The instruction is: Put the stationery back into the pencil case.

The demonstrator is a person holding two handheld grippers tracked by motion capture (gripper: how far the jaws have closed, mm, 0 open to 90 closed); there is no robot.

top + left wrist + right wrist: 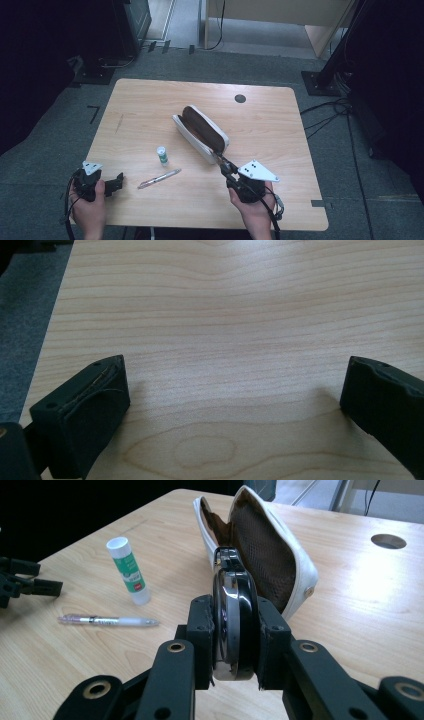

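Wooden table [150, 100], our right gripper [235, 625] clamped on a glossy black oval object [232, 615] just before open white pencil case [280, 545], glue stick [127, 570] and pen [107, 621] beside, our left gripper [235, 395] jaws wide over bare wood.

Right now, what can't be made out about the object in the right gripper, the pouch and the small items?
- Black glossy object in the right gripper: seen edge-on in the right gripper view and tiny in the high view, so its kind is unclear.
- Pouch interior: dark; contents unreadable.
- Glue stick label: too small to read.
- Pen print: blurred.
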